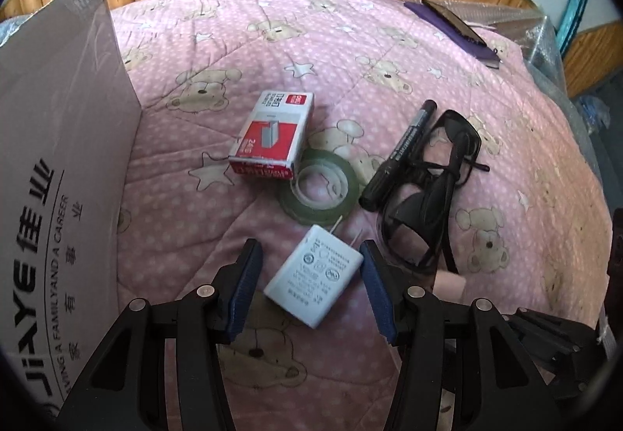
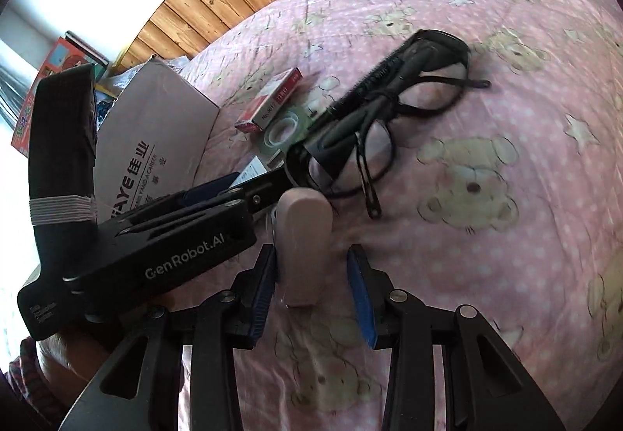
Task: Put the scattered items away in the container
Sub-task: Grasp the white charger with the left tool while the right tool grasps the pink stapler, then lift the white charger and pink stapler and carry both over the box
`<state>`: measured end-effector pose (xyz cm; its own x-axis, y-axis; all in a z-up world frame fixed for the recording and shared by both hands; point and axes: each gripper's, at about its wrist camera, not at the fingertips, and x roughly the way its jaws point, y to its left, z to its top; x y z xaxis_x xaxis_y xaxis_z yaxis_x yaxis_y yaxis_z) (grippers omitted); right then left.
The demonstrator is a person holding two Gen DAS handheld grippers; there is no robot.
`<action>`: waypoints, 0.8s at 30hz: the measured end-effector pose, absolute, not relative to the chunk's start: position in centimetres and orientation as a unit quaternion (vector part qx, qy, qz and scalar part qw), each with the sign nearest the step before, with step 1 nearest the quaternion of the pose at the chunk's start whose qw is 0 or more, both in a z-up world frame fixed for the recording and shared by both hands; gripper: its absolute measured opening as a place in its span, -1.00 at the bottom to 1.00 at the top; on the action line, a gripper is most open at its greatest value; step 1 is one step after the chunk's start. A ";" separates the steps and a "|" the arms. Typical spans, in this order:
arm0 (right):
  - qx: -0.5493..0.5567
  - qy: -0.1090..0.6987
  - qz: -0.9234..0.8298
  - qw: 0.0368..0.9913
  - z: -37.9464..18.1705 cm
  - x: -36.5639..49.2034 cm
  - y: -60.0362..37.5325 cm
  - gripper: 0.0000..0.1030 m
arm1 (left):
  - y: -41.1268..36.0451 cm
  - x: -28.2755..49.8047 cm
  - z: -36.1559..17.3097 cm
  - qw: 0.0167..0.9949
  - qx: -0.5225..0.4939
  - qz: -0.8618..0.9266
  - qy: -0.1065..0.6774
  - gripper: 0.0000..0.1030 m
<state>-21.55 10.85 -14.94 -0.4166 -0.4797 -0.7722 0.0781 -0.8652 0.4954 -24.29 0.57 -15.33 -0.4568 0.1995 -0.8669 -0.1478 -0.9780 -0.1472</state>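
Left wrist view has the left tongs (image 1: 311, 287) standing wide, straddling the white charger (image 1: 313, 277) on the pink bedspread (image 1: 409, 53), pads not yet pressing. Best to centre it before closing, since it lies skewed and one pad is nearly touching a corner. Over on the right, the right tongs (image 2: 313, 289) sit half-open around a small pink oblong thing (image 2: 305, 248), one pad close, the other apart; no grip. The cardboard box (image 1: 66, 143) waits at the left.
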 end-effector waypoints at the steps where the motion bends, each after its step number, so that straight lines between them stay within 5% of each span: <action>1: 0.513 -0.197 -0.817 0.174 -15.0 -21.8 10.8 -0.34 | 0.5 -24.3 -15.3 0.102 -0.510 0.854 -0.023 -0.01; 3: 0.515 -0.198 -0.813 0.187 -15.0 -22.1 10.4 -0.50 | 0.3 -24.2 -15.3 0.100 -0.509 0.855 -0.025 -0.03; 24: 0.503 -0.176 -0.832 0.155 -12.2 -18.9 12.5 -0.51 | -0.4 -19.4 -11.6 0.106 -0.492 0.862 -0.058 -0.05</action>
